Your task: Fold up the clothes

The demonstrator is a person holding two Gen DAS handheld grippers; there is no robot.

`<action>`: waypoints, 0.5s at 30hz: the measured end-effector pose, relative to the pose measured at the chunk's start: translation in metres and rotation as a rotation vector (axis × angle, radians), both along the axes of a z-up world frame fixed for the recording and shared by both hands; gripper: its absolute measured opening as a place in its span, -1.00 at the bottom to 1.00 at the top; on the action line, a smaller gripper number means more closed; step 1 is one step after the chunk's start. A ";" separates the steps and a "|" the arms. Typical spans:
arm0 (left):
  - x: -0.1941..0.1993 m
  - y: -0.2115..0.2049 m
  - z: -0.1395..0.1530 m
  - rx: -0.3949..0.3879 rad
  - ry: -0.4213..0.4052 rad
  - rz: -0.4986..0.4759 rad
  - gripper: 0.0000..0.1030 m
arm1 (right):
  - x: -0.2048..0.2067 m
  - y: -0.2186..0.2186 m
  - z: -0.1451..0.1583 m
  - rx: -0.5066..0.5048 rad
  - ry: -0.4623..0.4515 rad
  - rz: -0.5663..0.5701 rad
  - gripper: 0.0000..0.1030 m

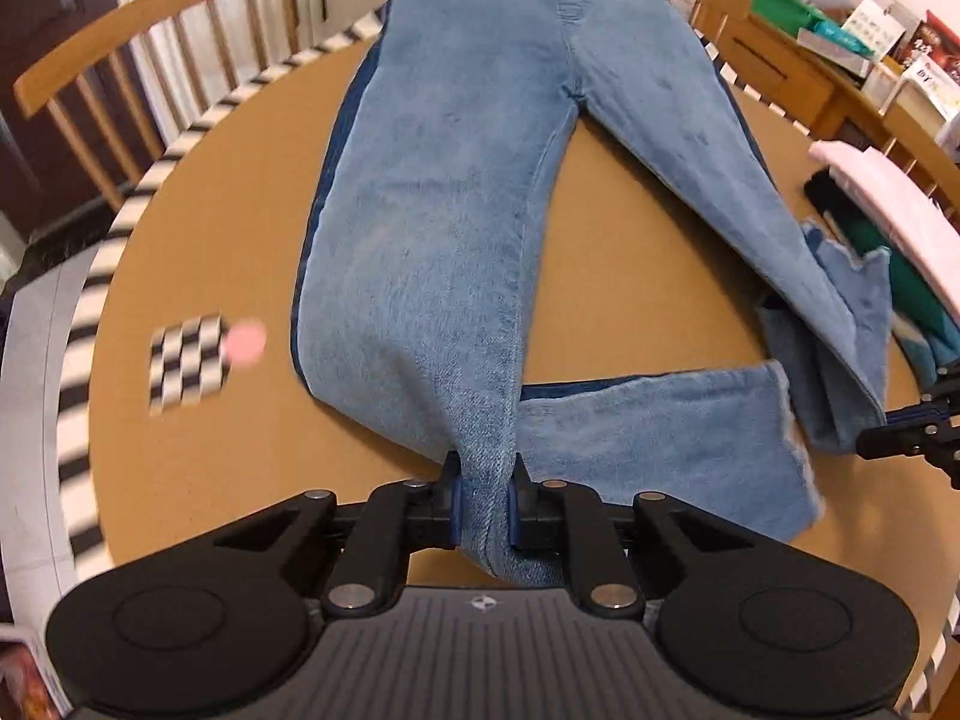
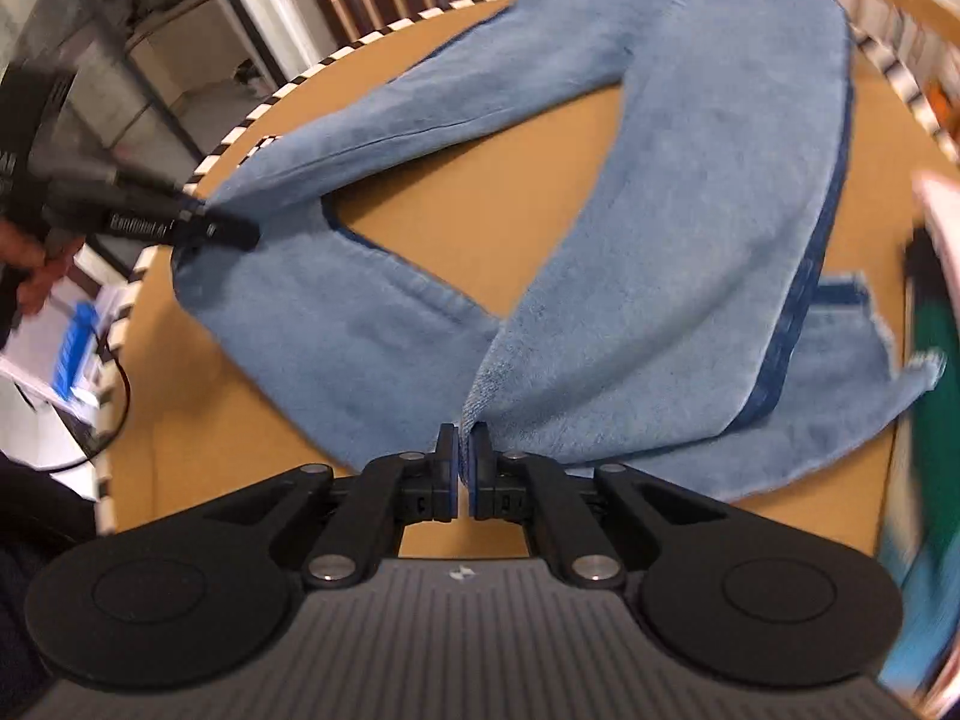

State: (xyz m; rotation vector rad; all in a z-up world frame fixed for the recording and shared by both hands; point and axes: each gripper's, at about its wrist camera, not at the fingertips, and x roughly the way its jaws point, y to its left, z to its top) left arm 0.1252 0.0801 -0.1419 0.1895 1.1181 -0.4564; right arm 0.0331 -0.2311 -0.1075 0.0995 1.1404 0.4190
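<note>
Light blue jeans (image 1: pixel 456 192) lie spread on a round brown table (image 1: pixel 228 228), waist at the far side, both legs bent back at the knee. My left gripper (image 1: pixel 485 492) is shut on a fold of the left leg near the table's front edge. My right gripper (image 2: pixel 463 462) is shut on a fold of the other leg of the jeans (image 2: pixel 660 228). The left gripper also shows in the right wrist view (image 2: pixel 222 231), pinching the left leg at the table's left rim. The right gripper shows in the left wrist view (image 1: pixel 864 438) at the far right.
Wooden chairs (image 1: pixel 156 60) ring the table's far side. A stack of folded clothes, pink (image 1: pixel 888 204) over green, sits at the table's right edge. A checkered marker (image 1: pixel 189 363) lies at the left. A cluttered shelf (image 1: pixel 840 30) stands at the back right.
</note>
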 end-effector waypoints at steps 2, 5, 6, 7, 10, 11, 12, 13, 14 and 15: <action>-0.008 0.004 0.001 0.003 0.008 0.010 -0.72 | -0.006 -0.008 0.004 0.050 0.020 -0.022 -0.95; -0.012 0.008 0.005 -0.002 0.027 0.027 -0.72 | -0.006 -0.017 0.010 0.089 0.051 -0.041 -0.94; -0.012 0.008 0.006 -0.001 0.030 0.030 -0.72 | -0.005 -0.019 0.012 0.105 0.056 -0.032 -0.94; -0.012 0.008 0.006 0.003 0.033 0.028 -0.72 | -0.007 -0.020 0.015 0.109 0.056 -0.022 -0.94; -0.013 0.009 0.007 0.012 0.051 0.016 -0.71 | -0.005 -0.029 0.018 0.100 0.071 -0.013 -0.93; -0.015 0.011 0.006 0.010 0.065 0.012 -0.71 | -0.005 -0.031 0.019 0.109 0.084 -0.021 -0.93; -0.016 0.013 0.004 0.007 0.080 0.008 -0.71 | -0.003 -0.034 0.021 0.125 0.098 -0.031 -0.92; -0.018 0.014 0.005 0.007 0.095 0.002 -0.71 | -0.007 -0.035 0.021 0.140 0.110 -0.030 -0.92; -0.022 0.015 0.004 0.011 0.108 -0.003 -0.71 | -0.011 -0.036 0.022 0.155 0.121 -0.028 -0.92; -0.026 0.017 0.003 0.017 0.122 -0.008 -0.70 | -0.015 -0.035 0.020 0.162 0.130 -0.026 -0.91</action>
